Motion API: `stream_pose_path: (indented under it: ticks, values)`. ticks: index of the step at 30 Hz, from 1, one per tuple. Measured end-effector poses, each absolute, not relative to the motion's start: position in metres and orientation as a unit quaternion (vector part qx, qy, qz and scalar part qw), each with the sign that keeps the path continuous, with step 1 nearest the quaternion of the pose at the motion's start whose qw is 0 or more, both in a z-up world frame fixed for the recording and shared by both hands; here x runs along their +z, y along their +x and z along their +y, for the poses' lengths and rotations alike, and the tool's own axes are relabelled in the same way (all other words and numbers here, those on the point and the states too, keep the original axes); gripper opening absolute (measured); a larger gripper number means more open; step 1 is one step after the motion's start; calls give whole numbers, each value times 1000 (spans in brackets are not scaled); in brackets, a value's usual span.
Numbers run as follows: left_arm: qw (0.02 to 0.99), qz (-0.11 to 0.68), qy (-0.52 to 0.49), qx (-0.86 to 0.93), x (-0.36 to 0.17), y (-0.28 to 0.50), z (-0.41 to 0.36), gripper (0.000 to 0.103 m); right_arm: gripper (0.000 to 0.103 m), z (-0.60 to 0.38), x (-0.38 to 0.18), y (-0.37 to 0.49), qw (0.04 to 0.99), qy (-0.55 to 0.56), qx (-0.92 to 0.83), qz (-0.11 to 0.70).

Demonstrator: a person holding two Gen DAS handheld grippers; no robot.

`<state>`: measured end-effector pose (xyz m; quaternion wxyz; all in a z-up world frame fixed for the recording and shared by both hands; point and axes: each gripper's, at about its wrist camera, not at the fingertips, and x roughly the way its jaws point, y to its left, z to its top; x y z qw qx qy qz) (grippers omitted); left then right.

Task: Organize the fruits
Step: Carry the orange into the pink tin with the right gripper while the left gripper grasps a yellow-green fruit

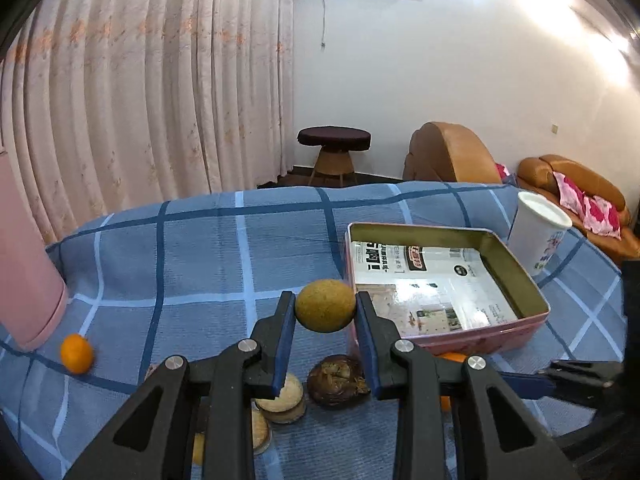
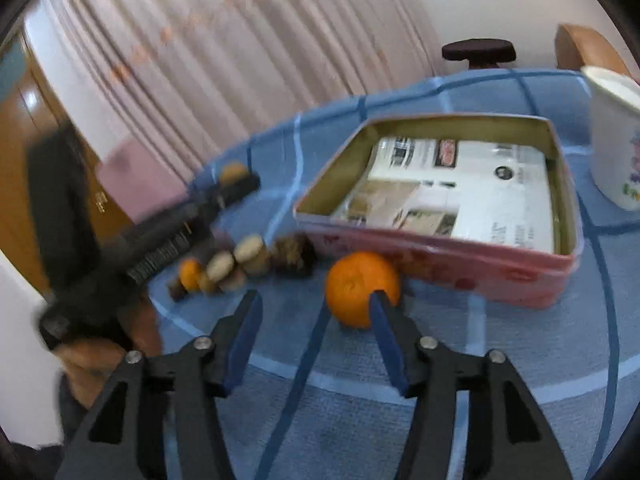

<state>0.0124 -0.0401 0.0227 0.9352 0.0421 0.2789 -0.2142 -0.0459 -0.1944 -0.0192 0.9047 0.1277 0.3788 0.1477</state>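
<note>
Two grippers (image 1: 325,312) (image 2: 316,316), two oranges (image 1: 76,353) (image 2: 362,288)

right wrist view smeared: black left gripper (image 2: 234,182) and small round biscuits (image 2: 240,260) blurred; white paper cup (image 2: 614,140) cut by right edge; second orange fruit (image 1: 452,358) mostly hidden behind left gripper's finger.

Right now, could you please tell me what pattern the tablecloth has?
The tablecloth is blue with a large check of dark blue and pale lines, clearest in the left wrist view.
</note>
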Motion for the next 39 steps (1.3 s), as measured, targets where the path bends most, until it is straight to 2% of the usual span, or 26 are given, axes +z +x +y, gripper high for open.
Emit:
stream_pose_path:
  ticks: [2, 6, 9, 11, 13, 18, 24, 31, 33, 35, 37, 39]
  values:
    - [934, 277, 35, -224, 24, 11, -40, 31, 70, -187, -21, -40, 912, 90, 123, 381]
    - [933, 280, 31, -225, 23, 9, -42, 31, 69, -188, -36, -29, 902, 72, 95, 414]
    - [932, 282, 23, -228, 23, 10, -43, 31, 52, -191, -40, -31, 901, 61, 93, 419]
    - [932, 279, 23, -233, 23, 8, -46, 31, 50, -188, -40, -33, 902, 50, 90, 419]
    - [932, 275, 29, -235, 24, 5, -50, 31, 49, -189, -34, -41, 908, 58, 97, 403]
    - [931, 271, 30, -244, 29, 8, -64, 31, 50, -224, 9, -55, 947, 105, 44, 301]
    - [919, 292, 46, -260, 18, 21, -104, 31, 50, -259, -10, -28, 926, 147, -15, 347]
    - [912, 315, 49, -260, 6, 28, -116, 33, 55, -277, -8, -35, 922, 207, -1, 327]
    - [913, 316, 58, -251, 6, 27, -115, 39, 55, -277, -6, -39, 924, 212, 4, 319]
    - [913, 320, 58, -247, 8, 27, -111, 53, 55, -278, -4, -44, 927, 215, 6, 307]
    - [913, 323, 47, -244, 11, 28, -103, 74, 55, -278, -3, -45, 930, 221, 12, 295]
    - [912, 328, 38, -245, 15, 29, -92, 77, 55, -276, 1, -51, 933, 220, 14, 284]
